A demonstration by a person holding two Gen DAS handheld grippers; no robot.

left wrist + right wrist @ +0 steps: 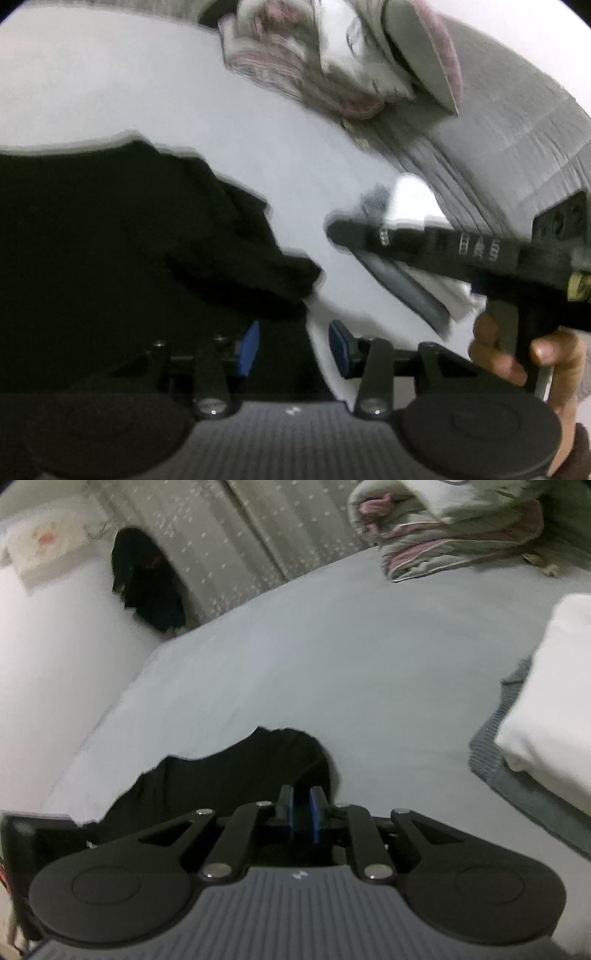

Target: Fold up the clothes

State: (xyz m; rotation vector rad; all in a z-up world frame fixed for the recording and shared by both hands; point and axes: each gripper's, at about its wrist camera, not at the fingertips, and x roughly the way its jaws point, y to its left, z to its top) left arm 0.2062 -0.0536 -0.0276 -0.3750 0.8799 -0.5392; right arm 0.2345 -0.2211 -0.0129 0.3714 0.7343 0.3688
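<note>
Black garment [122,236] limp on the bed [110,92], just ahead-left of left claw [293,349], standing apart, empty. Right claw [301,812] nearly closed, apparently holding nothing. Soft, light, floppy; probably best pinched at an edge or corner.

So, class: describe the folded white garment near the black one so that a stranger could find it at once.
Start at the pale grey bed sheet filling the right wrist view. On its right side lies a grey knitted piece, and the folded white garment sits on top of that. It is neat and plain white, unlike the crumpled black garment nearby.
</note>
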